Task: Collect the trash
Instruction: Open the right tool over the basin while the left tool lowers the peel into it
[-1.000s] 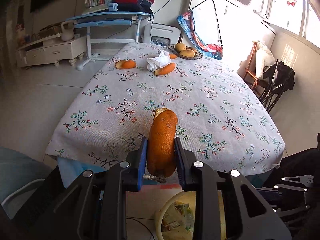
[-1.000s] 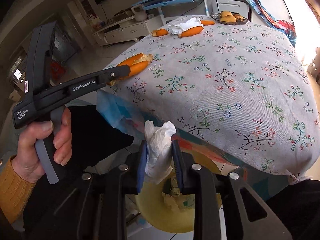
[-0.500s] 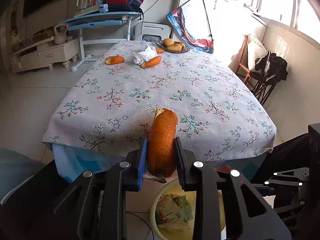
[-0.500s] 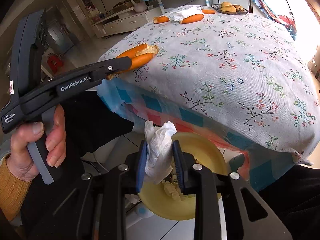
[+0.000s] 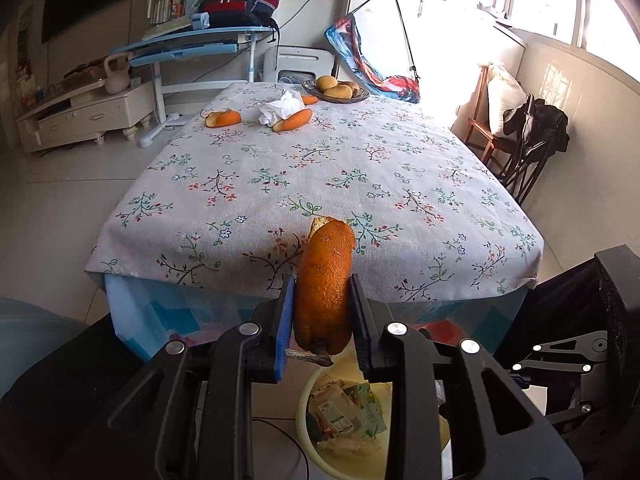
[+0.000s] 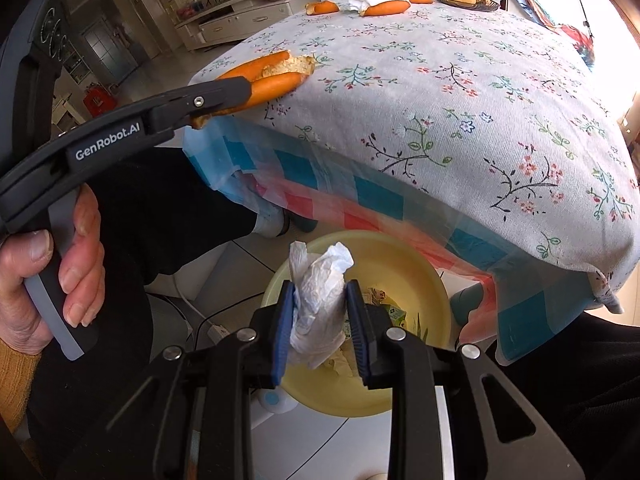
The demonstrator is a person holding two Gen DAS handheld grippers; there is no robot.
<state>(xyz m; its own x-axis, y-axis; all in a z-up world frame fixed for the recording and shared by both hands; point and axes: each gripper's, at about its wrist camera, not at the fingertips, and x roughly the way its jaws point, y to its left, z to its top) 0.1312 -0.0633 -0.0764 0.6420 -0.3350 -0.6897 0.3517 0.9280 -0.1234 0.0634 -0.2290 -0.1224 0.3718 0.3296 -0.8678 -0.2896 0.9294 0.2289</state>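
My left gripper [image 5: 322, 300] is shut on a long orange peel [image 5: 325, 280], held in the air in front of the table's near edge. In the right wrist view the same left gripper [image 6: 224, 98] holds that peel [image 6: 272, 76] by the table corner. My right gripper [image 6: 320, 304] is shut on a crumpled white tissue [image 6: 320, 292], right above a yellow basin [image 6: 384, 264] on the floor with packaging scraps inside. The basin [image 5: 316, 452] shows below the left gripper too. More orange peels [image 5: 224, 118] [image 5: 294, 120] and a white tissue [image 5: 280, 106] lie at the table's far end.
The table wears a floral cloth [image 5: 320, 184] over a checked plastic sheet [image 6: 360, 196]. A bowl of fruit [image 5: 336, 90] stands at the far end. A chair with a dark jacket [image 5: 536, 136] is to the right. A hand [image 6: 52, 280] grips the left tool's handle; a cable [image 6: 192, 308] lies by the basin.
My left gripper has drawn back from the table with the peel, so the table's near edge shows. My right gripper has sunk with the tissue closer over the yellow basin.
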